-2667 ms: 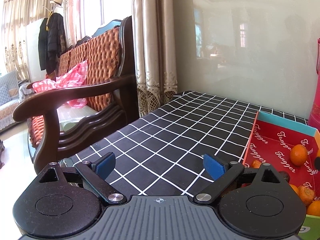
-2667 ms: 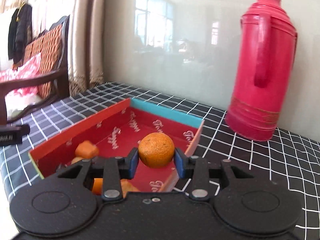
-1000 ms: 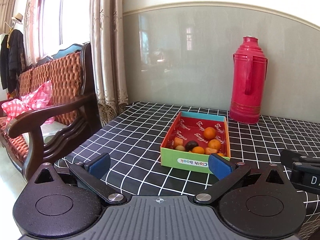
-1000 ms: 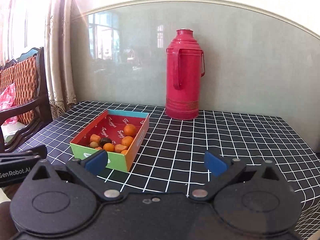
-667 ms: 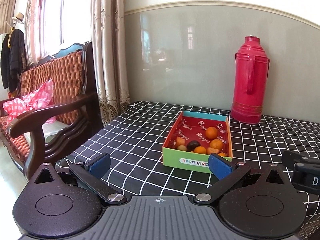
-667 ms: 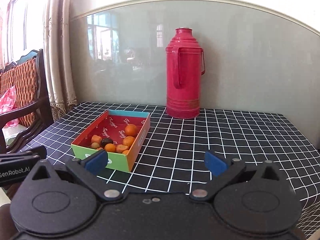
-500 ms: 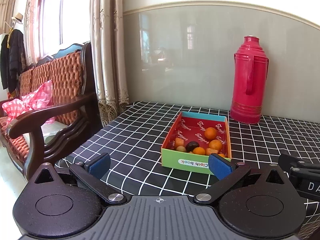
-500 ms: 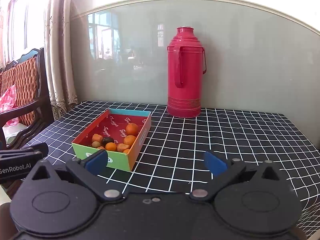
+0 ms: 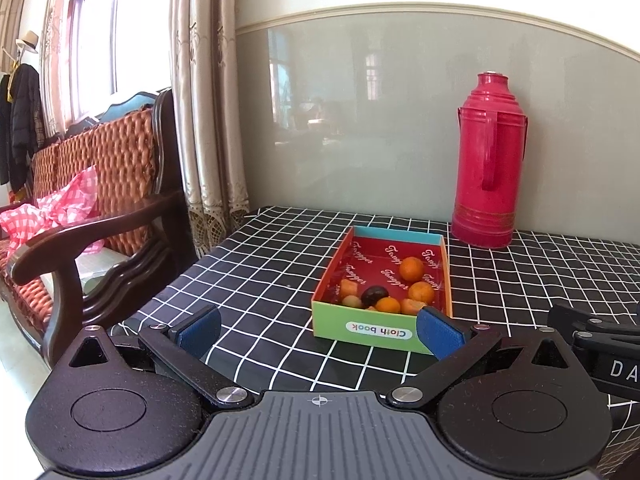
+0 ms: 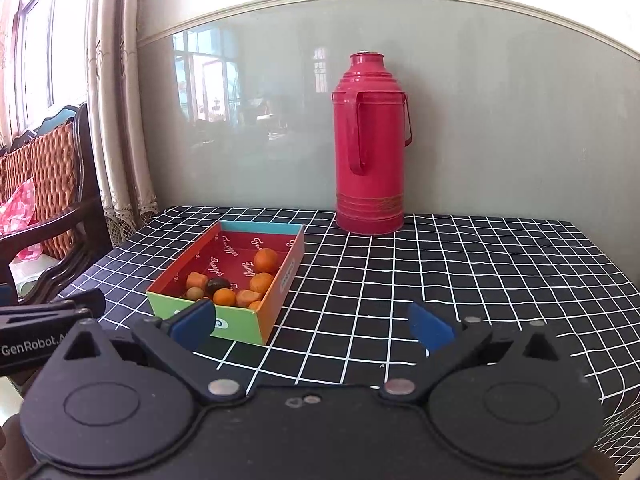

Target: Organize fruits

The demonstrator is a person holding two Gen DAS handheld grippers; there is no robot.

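A shallow cardboard box (image 9: pixel 362 330) (image 10: pixel 280 280) with a red inside and a green front wall sits on the black checked tablecloth. Inside lie several small oranges (image 9: pixel 412 269) (image 10: pixel 265 260), one dark fruit (image 9: pixel 375 295) (image 10: pixel 217 286) and a pale green one (image 9: pixel 352 301). My left gripper (image 9: pixel 319 330) hangs open and empty over the table's near edge, short of the box. My right gripper (image 10: pixel 312 326) is also open and empty, held back from the box, which lies ahead to its left.
A tall red thermos (image 9: pixel 489 160) (image 10: pixel 370 144) stands at the back against the grey wall panel. A dark wooden sofa arm (image 9: pixel 92 236) with orange cushions is left of the table, beside curtains (image 9: pixel 208 120). The table's right edge (image 10: pixel 608 264) falls away.
2.7 s ago my right gripper was shut on an orange over the box; it is open and empty now. Both grippers pulled back from the box. Over the last second, little has moved.
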